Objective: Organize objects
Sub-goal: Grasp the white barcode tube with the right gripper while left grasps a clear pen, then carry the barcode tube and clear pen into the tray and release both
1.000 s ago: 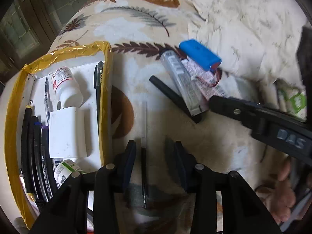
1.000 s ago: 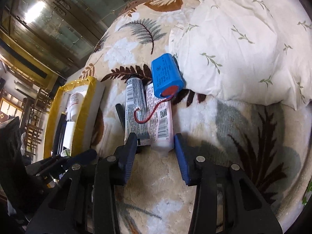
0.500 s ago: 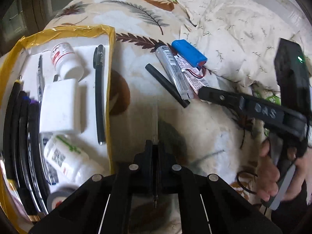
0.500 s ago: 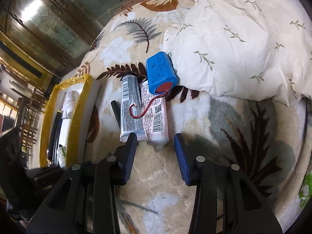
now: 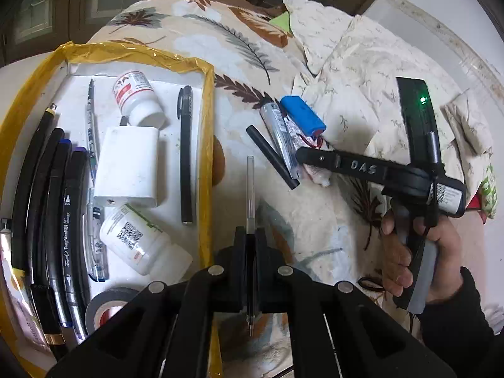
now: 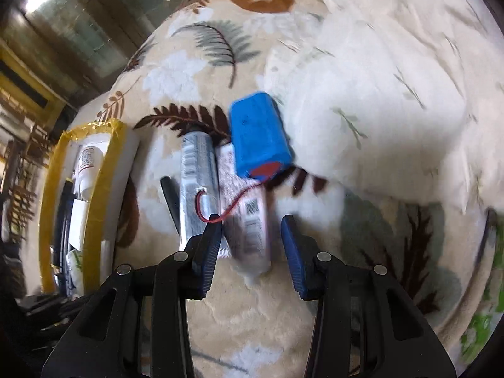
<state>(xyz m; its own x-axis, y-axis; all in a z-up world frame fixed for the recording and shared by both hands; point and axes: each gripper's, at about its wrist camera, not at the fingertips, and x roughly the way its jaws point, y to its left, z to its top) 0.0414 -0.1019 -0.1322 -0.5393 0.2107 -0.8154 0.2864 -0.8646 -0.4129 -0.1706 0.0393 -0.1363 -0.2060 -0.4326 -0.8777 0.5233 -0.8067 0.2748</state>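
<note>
Since a second ago, our left tool (image 5: 250,236) has clamped the thin pen (image 5: 249,189) beside the tray's (image 5: 206,157) right edge; our right tool (image 6: 252,239) is closing around the white tube (image 6: 249,220) mid-bed; we keep both lifts level.

The left hand-held gripper (image 5: 251,236) points steeply down, its jaws pressed together on a thin clear pen refill (image 5: 250,189) that sticks out past the fingertips. The right hand-held gripper (image 6: 250,245) also tilts steeply down, its blue-padded jaws closing, with the end of a white tube (image 6: 249,220) between them. A bare hand (image 5: 409,252) in a dark sleeve grips its handle.
</note>
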